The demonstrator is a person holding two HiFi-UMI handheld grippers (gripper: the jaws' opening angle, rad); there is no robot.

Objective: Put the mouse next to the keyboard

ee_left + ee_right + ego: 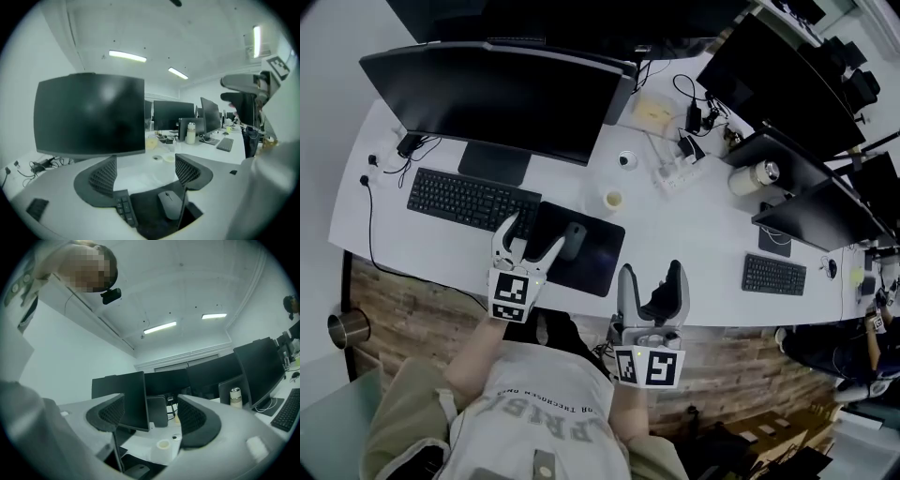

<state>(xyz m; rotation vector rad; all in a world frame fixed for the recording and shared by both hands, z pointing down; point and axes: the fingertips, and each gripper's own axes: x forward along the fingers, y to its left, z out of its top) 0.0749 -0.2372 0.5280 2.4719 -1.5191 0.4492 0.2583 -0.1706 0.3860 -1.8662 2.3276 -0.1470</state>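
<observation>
The grey mouse lies on the black mouse pad, just right of the black keyboard. My left gripper hovers open over the keyboard's right end and the pad's left edge, its right finger beside the mouse and nothing between the jaws. In the left gripper view the mouse sits low, under the right jaw of the gripper, with the keyboard corner at the left. My right gripper stands open and empty at the desk's front edge; its own view shows the gripper empty.
A large monitor stands behind the keyboard. A small white cup sits behind the pad, and a power strip with cables lies further back. A second keyboard and a metal can are at the right.
</observation>
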